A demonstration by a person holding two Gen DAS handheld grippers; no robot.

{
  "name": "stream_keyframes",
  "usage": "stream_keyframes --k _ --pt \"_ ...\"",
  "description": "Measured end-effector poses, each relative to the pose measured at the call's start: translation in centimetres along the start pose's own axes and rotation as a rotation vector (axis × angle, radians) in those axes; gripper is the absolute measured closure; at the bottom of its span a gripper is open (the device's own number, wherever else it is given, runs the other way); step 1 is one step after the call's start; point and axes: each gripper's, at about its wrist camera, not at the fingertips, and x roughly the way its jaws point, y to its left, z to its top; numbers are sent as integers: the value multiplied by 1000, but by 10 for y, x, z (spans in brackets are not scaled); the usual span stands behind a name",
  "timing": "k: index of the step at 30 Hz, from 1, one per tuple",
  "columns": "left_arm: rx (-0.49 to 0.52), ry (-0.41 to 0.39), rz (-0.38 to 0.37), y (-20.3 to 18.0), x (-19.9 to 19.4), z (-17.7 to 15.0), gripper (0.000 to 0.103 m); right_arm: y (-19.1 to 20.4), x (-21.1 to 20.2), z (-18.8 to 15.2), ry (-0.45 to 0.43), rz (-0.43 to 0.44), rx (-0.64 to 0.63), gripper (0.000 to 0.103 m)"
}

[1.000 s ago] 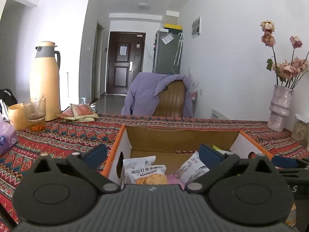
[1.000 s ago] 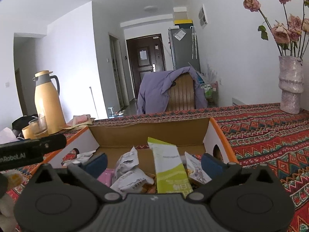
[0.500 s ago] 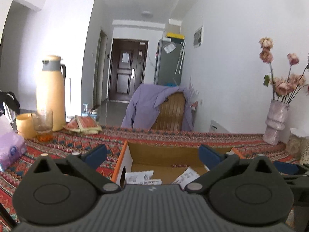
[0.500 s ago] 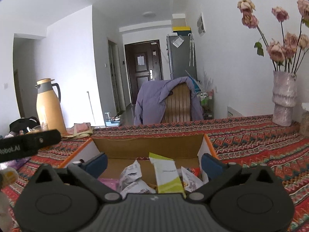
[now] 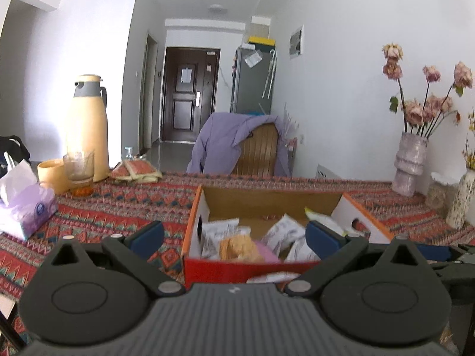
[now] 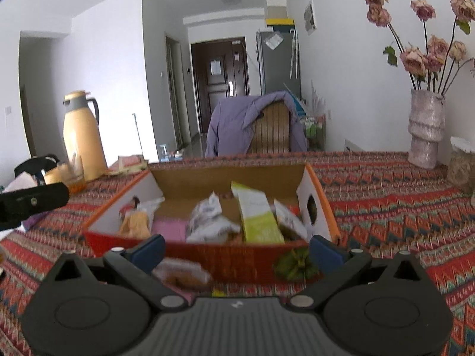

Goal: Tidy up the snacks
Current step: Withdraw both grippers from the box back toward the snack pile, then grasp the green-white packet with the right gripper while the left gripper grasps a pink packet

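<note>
Below the box [image 6: 225,262], at 6 o'clock, a blurred packet [image 6: 181,276] sits half hidden. Both the left gripper [image 5: 234,235] and right gripper [image 6: 237,250] hover level, spread wide, empty.

left hand-held gripper [image 5: 234,235]: jaws wide, empty | right hand-held gripper [image 6: 236,250]: jaws wide, empty

One box [image 6: 213,259], two vases [image 5: 409,164], one flask [image 5: 87,127].
</note>
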Motion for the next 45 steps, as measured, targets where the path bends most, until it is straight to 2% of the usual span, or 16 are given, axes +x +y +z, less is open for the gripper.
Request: stream_keyframes --k 3,10,19,23,32,35,45 --pt "22 27 18 0 -3 -11 0 0 -2 -11 32 -4 -3 0" --pt "43 77 8 3 -13 -31 0 -2 -6 -36 109 -10 -4 0" --pt "33 134 20 12 -18 -49 0 9 -2 -56 204 0 -43 0" --pt "37 145 22 12 -20 -53 0 24 -1 -59 223 33 -89 0" --pt "33 170 22 15 -19 -58 0 39 15 -63 265 30 -110 0" --pt "33 177 21 15 -18 -58 0 39 18 -66 273 41 -95 0" --pt "22 186 22 16 -18 -59 0 23 10 -72 267 -11 -121 0"
